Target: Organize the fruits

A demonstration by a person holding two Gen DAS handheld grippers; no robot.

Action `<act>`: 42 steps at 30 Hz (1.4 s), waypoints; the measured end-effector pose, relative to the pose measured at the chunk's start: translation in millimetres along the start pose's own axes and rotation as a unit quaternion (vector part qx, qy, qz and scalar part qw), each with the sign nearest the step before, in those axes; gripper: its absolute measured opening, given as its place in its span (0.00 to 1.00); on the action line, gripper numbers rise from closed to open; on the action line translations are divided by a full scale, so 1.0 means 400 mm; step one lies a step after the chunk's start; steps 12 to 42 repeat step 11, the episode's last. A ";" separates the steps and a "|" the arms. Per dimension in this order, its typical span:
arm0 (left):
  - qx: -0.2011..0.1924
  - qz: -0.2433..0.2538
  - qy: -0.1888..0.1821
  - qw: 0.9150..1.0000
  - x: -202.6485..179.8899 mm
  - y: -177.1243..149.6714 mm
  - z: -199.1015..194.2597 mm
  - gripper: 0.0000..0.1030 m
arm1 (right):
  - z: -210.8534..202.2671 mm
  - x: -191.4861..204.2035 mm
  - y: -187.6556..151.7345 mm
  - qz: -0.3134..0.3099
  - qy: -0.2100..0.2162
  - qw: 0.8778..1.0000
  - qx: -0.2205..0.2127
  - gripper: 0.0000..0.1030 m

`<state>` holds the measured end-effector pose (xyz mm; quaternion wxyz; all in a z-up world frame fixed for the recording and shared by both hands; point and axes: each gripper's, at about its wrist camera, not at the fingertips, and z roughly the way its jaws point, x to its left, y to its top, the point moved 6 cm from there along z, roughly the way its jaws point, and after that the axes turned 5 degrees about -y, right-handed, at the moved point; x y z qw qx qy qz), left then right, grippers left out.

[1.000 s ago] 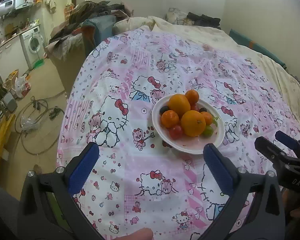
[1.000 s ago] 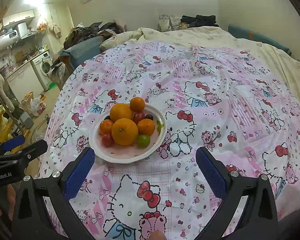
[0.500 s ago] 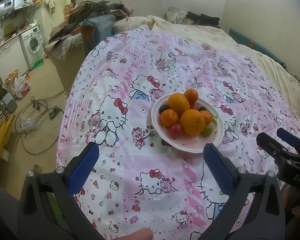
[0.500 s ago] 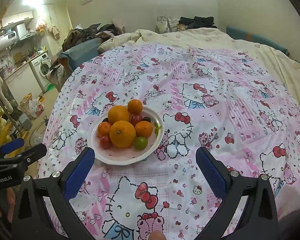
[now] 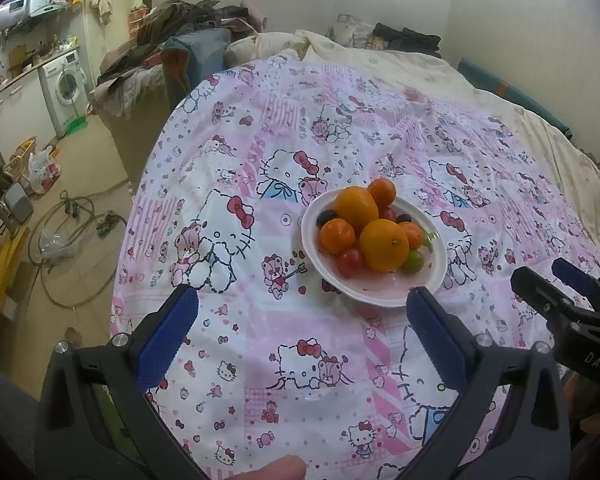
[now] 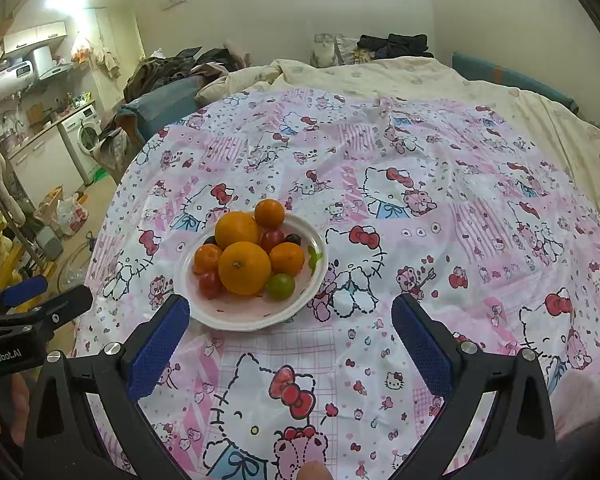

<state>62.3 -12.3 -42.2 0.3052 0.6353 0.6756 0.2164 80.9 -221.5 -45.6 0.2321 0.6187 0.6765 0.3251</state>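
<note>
Hovering spread and empty short of the plate (image 6: pixel 256 318), both the left claw (image 5: pixel 302 314) and right claw (image 6: pixel 290 322) face heaped fruit (image 6: pixel 244 258) on the bed (image 6: pixel 440 220), a scene fitting either gathering finished or sorting ahead.

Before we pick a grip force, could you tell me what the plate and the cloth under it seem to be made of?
The plate looks like thin white plastic or foam: matte, with a slightly wavy rim. The cloth seems a thin, slightly glossy printed fabric, wrinkled and catching the light.
</note>
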 end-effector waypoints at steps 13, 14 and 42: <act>-0.003 -0.003 0.001 1.000 -0.004 0.000 0.001 1.00 | -0.002 0.001 -0.002 0.002 0.007 1.000 0.001 1.00; -0.003 -0.003 0.001 1.000 -0.004 0.000 0.001 1.00 | -0.002 0.001 -0.002 0.002 0.007 1.000 0.001 1.00; -0.003 -0.003 0.001 1.000 -0.004 0.000 0.001 1.00 | -0.002 0.001 -0.002 0.002 0.007 1.000 0.001 1.00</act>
